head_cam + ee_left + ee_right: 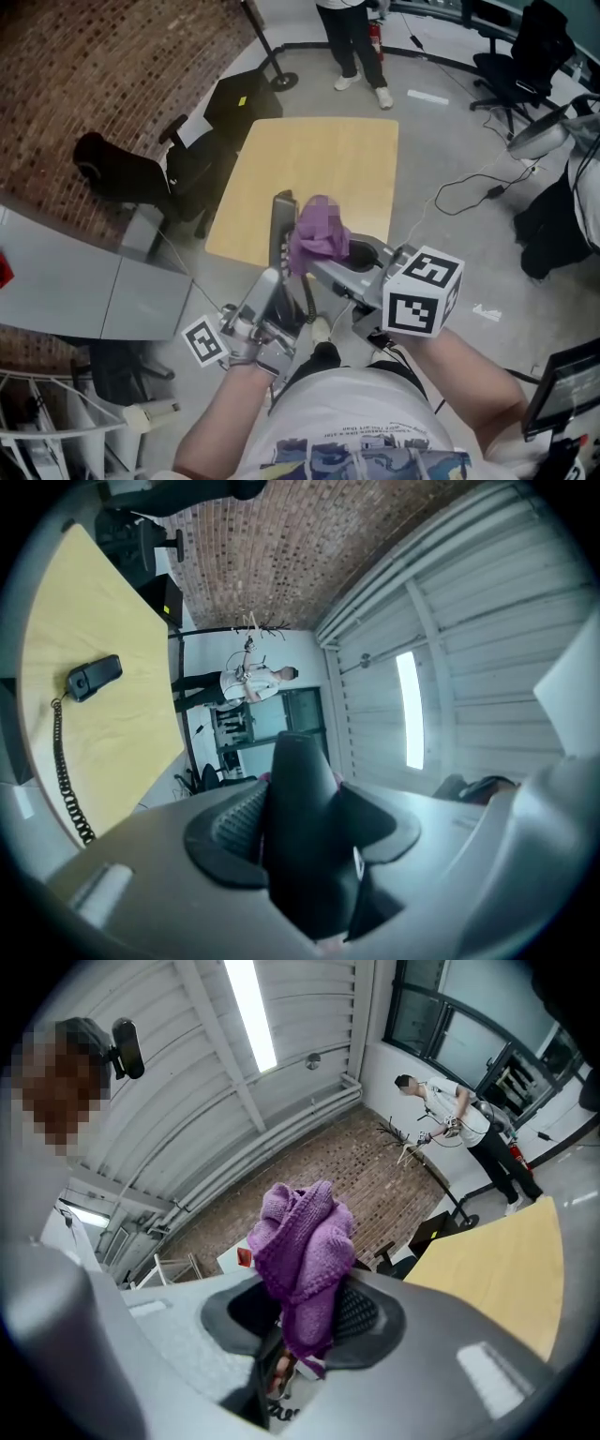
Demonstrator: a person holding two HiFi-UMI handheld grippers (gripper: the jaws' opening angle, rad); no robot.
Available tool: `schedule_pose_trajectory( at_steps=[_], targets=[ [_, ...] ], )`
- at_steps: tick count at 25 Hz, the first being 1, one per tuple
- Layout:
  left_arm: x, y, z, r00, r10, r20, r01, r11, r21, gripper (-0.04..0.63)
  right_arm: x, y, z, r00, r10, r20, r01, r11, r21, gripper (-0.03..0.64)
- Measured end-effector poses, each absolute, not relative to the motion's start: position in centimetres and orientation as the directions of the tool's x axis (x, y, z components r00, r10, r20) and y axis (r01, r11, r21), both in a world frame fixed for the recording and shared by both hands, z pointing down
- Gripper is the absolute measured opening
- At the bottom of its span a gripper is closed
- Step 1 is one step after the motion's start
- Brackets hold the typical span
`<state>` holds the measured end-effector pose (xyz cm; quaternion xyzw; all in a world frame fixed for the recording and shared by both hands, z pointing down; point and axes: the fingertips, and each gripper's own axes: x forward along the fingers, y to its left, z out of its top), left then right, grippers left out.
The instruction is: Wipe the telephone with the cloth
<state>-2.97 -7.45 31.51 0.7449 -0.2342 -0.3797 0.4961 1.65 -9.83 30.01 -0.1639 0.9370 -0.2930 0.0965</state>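
My left gripper [275, 274] is shut on the black telephone body [282, 230] and holds it upright over the near edge of the wooden table [319, 159]. In the left gripper view the dark body [305, 836] fills the gap between the jaws. The handset [94, 678] lies on the tabletop there, and its coiled cord [64, 772] trails off toward the table edge. My right gripper [326, 266] is shut on a purple knitted cloth [318, 235], which is bunched against the telephone's right side. The right gripper view shows the cloth [305, 1260] standing up from between the jaws.
A person [356, 42] stands on the floor beyond the table's far end. Black chairs [122, 173] and a black case [244, 103] stand along the table's left side by a brick wall. An office chair [525, 56] and loose cables [469, 192] are on the right.
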Motion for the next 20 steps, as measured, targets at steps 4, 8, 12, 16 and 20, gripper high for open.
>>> schedule_pose_trajectory(
  at_steps=[4,8,12,16,20],
  targets=[
    [-3.8,-7.9,31.2,0.592,-0.735,-0.332,0.013,-0.403,0.915,0.253,0.6,-8.4,30.0,-0.947,-0.315,-0.068,-0.225,0.797,-0.561,0.121],
    [-4.5,-8.6,31.1,0.581,-0.741,-0.335,0.009,-0.407,0.914,0.253,-0.1,-7.0,30.3,-0.961,-0.272,-0.050,-0.200,0.806,-0.558,0.121],
    [-4.7,-9.2,31.0,0.578,-0.743,-0.336,0.009,-0.406,0.914,0.253,-0.3,-5.9,31.2,-0.969,-0.247,-0.028,-0.188,0.802,-0.566,0.121],
    [-4.7,-9.4,31.3,0.579,-0.743,-0.336,0.004,-0.409,0.912,0.253,-0.2,-4.6,32.1,-0.976,-0.219,-0.012,-0.173,0.802,-0.571,0.121],
    [-4.7,-9.8,31.8,0.579,-0.744,-0.333,0.013,-0.400,0.916,0.253,-0.2,-3.5,32.8,-0.982,-0.188,0.013,-0.162,0.805,-0.571,0.121]
  ],
)
